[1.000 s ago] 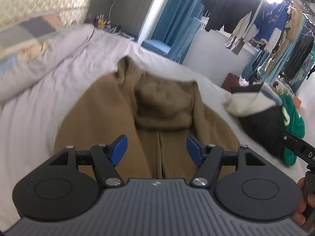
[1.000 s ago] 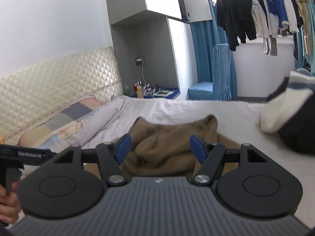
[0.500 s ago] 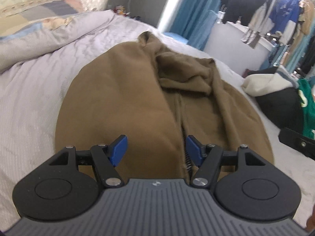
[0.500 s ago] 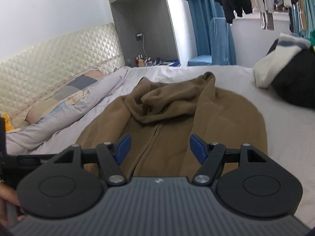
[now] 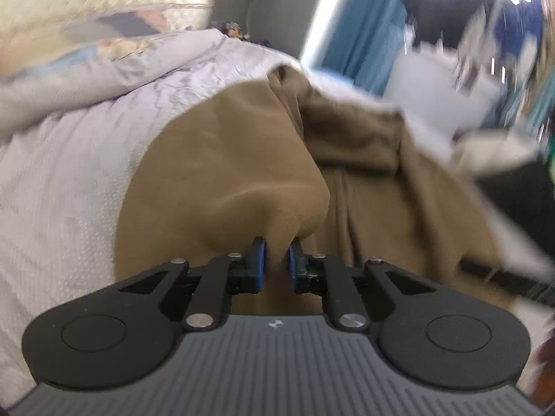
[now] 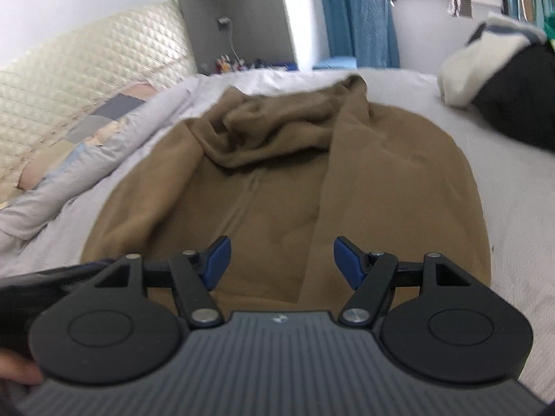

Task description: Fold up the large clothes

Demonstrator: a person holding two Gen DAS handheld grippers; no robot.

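Observation:
A large brown hooded jacket (image 6: 277, 180) lies front up on the white bed, hood (image 6: 270, 128) bunched at the far end. In the left wrist view the jacket (image 5: 215, 166) fills the middle. My left gripper (image 5: 276, 260) is shut on a pinched-up ridge of the jacket's near hem, and the cloth rises in a fold from the blue pads. My right gripper (image 6: 279, 260) is open and empty, just above the near hem of the jacket, over its right half.
A grey quilt (image 6: 79, 159) and patchwork pillow (image 6: 104, 114) lie along the left by the padded headboard. A black and white pile of clothes (image 6: 503, 97) sits at the right of the bed. Hung clothes and blue curtains stand beyond.
My left gripper has closed on the jacket's near hem and pulled up a fold. My right gripper has moved in closer over the jacket and stays open.

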